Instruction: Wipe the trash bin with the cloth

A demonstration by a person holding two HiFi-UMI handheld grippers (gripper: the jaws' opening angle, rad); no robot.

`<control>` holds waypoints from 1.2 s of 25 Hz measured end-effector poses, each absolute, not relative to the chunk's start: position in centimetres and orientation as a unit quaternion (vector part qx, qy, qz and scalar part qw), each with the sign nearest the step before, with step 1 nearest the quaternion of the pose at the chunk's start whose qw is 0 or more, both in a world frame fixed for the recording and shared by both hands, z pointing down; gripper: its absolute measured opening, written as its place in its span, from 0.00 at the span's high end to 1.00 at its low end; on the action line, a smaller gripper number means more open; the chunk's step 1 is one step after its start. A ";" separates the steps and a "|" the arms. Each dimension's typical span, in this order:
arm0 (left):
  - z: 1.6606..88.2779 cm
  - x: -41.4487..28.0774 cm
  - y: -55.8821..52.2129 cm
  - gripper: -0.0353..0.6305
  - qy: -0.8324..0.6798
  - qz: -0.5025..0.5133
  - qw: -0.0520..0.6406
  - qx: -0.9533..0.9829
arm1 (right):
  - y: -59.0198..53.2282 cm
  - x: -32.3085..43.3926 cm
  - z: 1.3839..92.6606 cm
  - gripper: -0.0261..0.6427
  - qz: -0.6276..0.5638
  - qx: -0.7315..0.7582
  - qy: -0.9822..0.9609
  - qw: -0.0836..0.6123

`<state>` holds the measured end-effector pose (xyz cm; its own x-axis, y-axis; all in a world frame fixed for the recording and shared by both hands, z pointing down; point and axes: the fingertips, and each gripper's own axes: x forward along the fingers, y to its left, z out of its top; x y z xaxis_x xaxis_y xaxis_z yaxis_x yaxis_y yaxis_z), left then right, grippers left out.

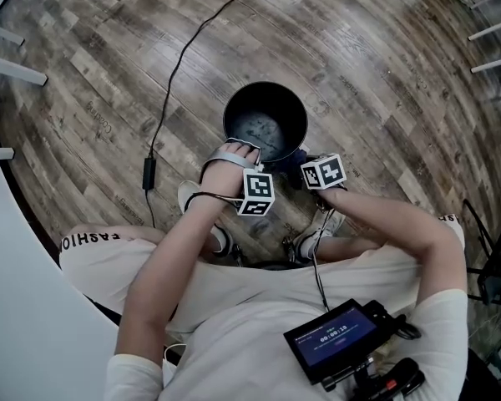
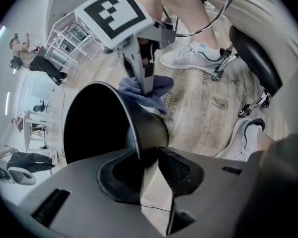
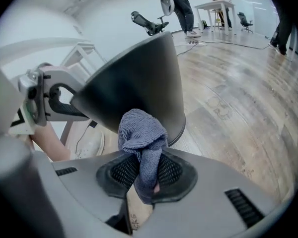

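1. The left gripper, at the near left of the trash bin, stood astride the rim. Its jaws were a little apart with the thin wall between them, and the pads did not plainly press on it.
2. The bin stood on the floor just ahead of the seated person's feet, with its mouth up and its long axis upright. It looked empty.
3. The right gripper, at the bin's near right, had its jaws pressed on a blue-grey cloth, whose bunched end stuck out past the tips.
4. From that gripper the bin's outer wall lay just beyond the cloth, far and to the left. We could not tell whether the two touched. We judged the right hand nearer the wiping, with the wall's height the way to run the cloth.
5. The wooden plank floor carried a black cable at the left. An office chair and a desk stood well apart in a bright, open room.
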<state>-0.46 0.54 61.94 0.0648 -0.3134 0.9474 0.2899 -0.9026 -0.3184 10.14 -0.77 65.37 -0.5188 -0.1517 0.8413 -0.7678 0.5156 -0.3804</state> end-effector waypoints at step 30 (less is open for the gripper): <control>61.6 -0.2 1.3 0.82 -0.010 -0.683 0.240 -0.689 | -1.1 9.3 57.4 0.85 0.398 0.335 -0.791 0.322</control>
